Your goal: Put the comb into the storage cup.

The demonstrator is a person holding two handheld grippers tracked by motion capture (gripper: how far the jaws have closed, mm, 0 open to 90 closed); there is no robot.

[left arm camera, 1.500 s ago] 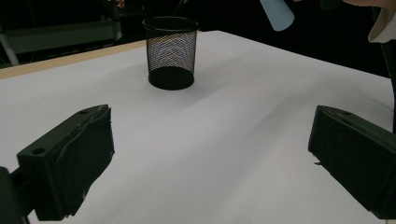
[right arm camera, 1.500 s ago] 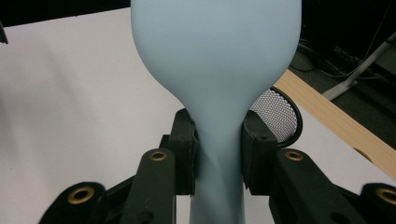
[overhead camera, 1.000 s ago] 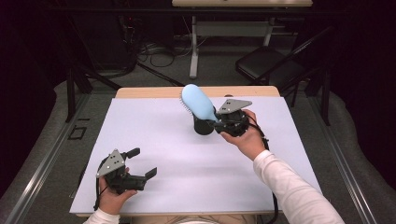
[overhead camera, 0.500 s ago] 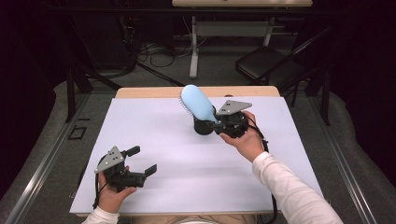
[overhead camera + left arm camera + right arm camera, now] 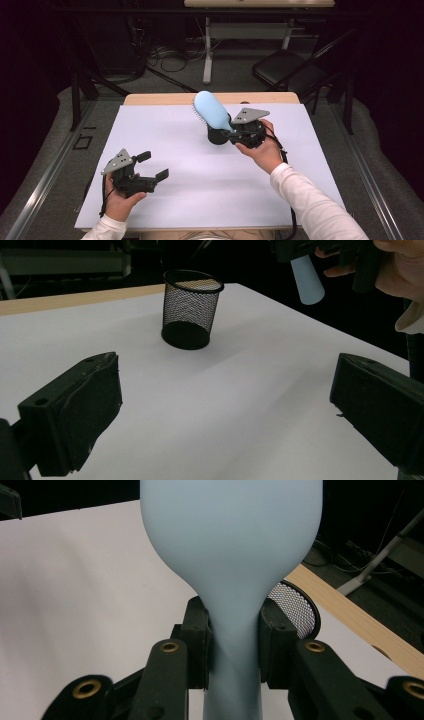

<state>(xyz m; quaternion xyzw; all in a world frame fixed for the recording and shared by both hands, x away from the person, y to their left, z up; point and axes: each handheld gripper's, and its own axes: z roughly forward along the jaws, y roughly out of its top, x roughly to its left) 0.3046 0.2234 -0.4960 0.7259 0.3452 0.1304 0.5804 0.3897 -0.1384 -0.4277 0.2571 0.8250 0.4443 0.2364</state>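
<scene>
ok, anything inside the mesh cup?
Through the mesh cup only its dark base shows, apparently empty. The light blue hairbrush is outside, clamped in the right gripper.

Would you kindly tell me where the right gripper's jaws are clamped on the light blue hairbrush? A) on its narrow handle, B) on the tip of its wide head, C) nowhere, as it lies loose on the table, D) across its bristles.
A: in the right gripper view the right gripper presses both pads against the narrow handle of the hairbrush, just below where its wide head begins.
</scene>
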